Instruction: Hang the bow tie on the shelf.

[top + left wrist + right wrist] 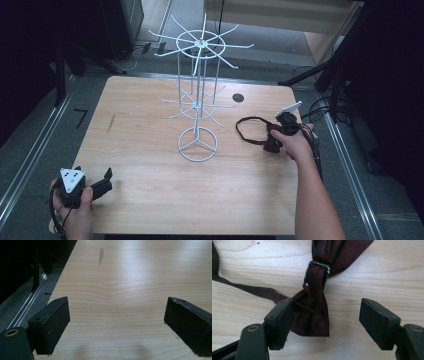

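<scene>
Step in hand, as judged: the pick-up of the bow tie, most likely for hanging on the rack. The grasp is not yet made.

Right gripper: jaws spread, set down over one wing of the tie. The left pad touches or nearly touches the wing's edge; the right pad stands apart from the cloth, bare wood between. In the high view this gripper sits at the right side of the table, on the tie's bow end.

Left gripper: jaws spread wide, nothing between them, held low over the near left corner of the table, well apart from the tie and the rack.

Location of the tie: flat on the table, right of the rack's base, its strap lying in a loop toward the rack.

Next move, as judged: shut the jaws squarely on the wing or shift to the knot, then lift. The cloth is thin and limp, so a shallow pinch may slip, and the loose strap will trail and could snag a prong.

Materials: the tie is dark maroon woven fabric, faint sheen, pleated at a centre band with a small metal clasp. The rack is white wire, two tiers of radiating prongs on a ring base. The table is pale wood grain, smooth. The pads are black, matte.
</scene>
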{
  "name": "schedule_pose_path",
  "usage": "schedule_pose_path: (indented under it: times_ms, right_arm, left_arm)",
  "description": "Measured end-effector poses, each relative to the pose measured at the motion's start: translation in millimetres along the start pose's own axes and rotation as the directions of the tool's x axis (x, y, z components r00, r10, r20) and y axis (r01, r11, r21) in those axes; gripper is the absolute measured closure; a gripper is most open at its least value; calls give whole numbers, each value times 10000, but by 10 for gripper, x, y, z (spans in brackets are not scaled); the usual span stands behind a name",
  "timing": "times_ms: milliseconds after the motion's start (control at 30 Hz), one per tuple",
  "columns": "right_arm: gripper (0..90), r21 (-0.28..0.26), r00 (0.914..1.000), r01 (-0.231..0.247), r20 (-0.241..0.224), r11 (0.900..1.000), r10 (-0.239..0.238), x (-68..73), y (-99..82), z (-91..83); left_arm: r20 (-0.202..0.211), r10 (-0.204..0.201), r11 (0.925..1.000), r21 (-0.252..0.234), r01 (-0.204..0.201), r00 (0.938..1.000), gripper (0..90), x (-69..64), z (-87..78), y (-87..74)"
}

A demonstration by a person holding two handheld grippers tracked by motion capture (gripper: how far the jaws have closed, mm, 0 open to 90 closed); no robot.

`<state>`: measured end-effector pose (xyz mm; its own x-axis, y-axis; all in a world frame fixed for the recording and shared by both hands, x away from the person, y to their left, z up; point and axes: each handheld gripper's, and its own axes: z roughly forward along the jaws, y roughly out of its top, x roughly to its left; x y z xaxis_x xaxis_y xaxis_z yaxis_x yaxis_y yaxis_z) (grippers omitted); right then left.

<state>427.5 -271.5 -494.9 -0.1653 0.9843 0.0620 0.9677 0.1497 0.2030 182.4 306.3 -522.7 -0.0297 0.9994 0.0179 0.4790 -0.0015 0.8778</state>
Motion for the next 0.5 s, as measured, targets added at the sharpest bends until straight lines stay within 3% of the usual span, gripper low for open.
schedule_pose_path:
  times_ms: [100,133,167,233,500]
  right_arm:
    - [321,93,9999,124,25,9999,-125,41,16,19]
    - [330,213,9993,275,262,9994,-281,67,22,35]
    - [400,407,9965,551,611,9977,-575,111,37,49]
    - [472,442,9970,665,374,9968,-681,142,57,42]
    - [566,620,9977,607,249,9962,-624,197,89,98]
  left_arm:
    - [-1,27,10000,7,-27,10000,71,0,3,0]
    - [-7,31,10000,6,-31,10000,70,-1,3,0]
    - [-5,27,10000,15,-27,10000,70,-2,4,0]
    - [-12,28,10000,15,-28,10000,71,-1,4,1]
    - [-8,-21,10000,31,21,10000,75,0,4,1]
